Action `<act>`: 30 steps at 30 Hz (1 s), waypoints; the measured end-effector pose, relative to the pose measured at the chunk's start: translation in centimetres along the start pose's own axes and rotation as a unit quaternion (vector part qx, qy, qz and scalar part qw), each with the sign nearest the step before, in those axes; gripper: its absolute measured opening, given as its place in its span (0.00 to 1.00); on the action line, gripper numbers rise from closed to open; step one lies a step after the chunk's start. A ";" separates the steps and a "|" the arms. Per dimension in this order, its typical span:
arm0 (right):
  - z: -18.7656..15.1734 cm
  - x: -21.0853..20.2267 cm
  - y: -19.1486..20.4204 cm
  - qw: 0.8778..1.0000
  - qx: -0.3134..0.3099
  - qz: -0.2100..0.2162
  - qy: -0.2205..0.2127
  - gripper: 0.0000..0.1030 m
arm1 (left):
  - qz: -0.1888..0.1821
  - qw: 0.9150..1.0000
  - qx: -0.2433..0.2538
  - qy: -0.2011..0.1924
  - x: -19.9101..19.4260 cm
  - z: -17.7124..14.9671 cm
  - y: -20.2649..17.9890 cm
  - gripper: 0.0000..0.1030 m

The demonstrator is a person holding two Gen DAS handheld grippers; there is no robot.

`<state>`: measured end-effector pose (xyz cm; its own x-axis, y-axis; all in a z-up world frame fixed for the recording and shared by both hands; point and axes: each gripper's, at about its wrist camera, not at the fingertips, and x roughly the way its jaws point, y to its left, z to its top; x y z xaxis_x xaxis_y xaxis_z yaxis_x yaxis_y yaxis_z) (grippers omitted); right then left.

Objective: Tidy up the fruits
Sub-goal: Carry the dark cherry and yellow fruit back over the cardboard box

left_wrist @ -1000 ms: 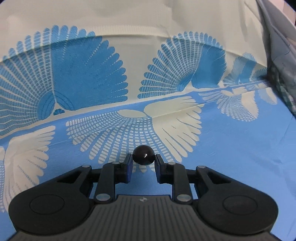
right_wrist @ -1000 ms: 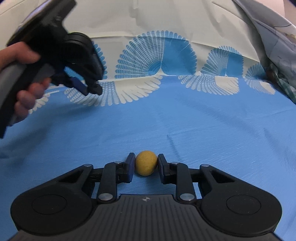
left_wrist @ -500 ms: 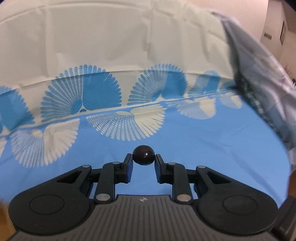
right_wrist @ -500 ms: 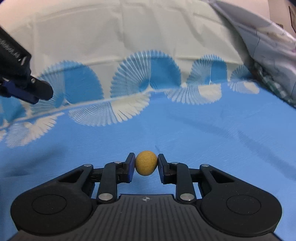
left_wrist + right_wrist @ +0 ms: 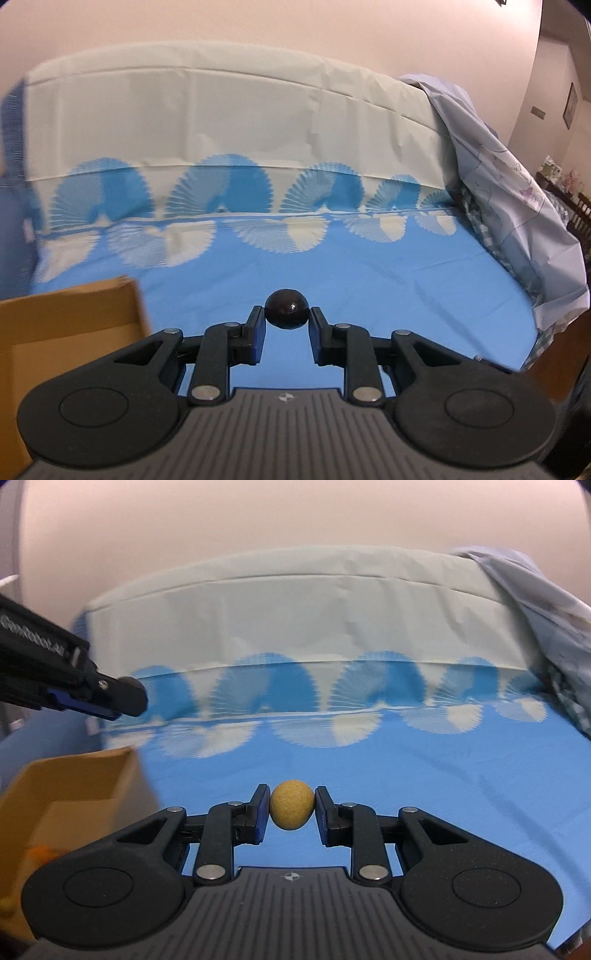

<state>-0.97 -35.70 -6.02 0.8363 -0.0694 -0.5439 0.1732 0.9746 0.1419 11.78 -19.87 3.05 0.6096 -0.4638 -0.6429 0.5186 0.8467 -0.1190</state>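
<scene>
My left gripper point(image 5: 286, 320) is shut on a small dark round fruit point(image 5: 286, 309) and holds it above the blue cloth. My right gripper point(image 5: 291, 809) is shut on a small yellow round fruit point(image 5: 291, 808), also above the cloth. A brown cardboard box point(image 5: 66, 325) stands at the left in the left wrist view; it also shows in the right wrist view point(image 5: 77, 794), with something orange point(image 5: 38, 853) inside it. The left gripper's side point(image 5: 122, 698) shows at the upper left of the right wrist view.
The table is covered by a blue and cream cloth with fan patterns point(image 5: 332, 266). A crumpled pale sheet point(image 5: 517, 206) hangs at the right edge. A plain wall point(image 5: 295, 517) lies behind.
Both grippers have pulled back and risen, still holding their fruits. More of the table and the wall came into view, and the cardboard box appeared at the left.
</scene>
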 end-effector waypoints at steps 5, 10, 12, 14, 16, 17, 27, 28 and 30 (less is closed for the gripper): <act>-0.6 -4.3 4.8 0.998 -0.029 0.047 0.003 0.26 | 0.039 0.999 -0.015 -0.005 -6.3 -4.3 3.2 0.27; -1.6 -7.1 9.1 0.994 -0.049 0.095 0.023 0.26 | 0.076 0.996 -0.047 -0.004 -10.8 -8.5 6.3 0.27; -1.9 -8.2 10.5 0.992 -0.055 0.112 0.028 0.26 | 0.087 0.994 -0.062 -0.002 -12.4 -10.0 7.5 0.27; -2.4 -9.1 12.0 0.990 -0.067 0.124 0.031 0.26 | 0.100 0.992 -0.075 -0.005 -13.8 -11.3 8.7 0.27; -2.8 -9.8 13.3 0.987 -0.076 0.134 0.035 0.26 | 0.108 0.990 -0.086 -0.007 -15.0 -12.3 9.8 0.27; -2.9 -10.1 13.9 0.986 -0.082 0.138 0.037 0.26 | 0.112 0.989 -0.091 -0.010 -15.6 -12.8 10.3 0.27; -2.9 -10.6 15.9 0.984 -0.097 0.141 0.039 0.26 | 0.144 0.982 -0.115 -0.031 -19.0 -14.9 12.8 0.27; -2.9 -10.6 16.0 0.984 -0.096 0.143 0.036 0.26 | 0.145 0.982 -0.115 -0.027 -19.0 -14.9 12.7 0.27; -2.9 -10.5 16.2 0.984 -0.095 0.146 0.038 0.26 | 0.150 0.982 -0.115 -0.020 -19.2 -14.9 12.7 0.27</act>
<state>-8.45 -18.53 -0.42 0.7931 0.2279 -0.5649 -0.1745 0.9735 0.1478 -2.25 3.69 2.57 0.7392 -0.1905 -0.6459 0.1656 0.9811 -0.0998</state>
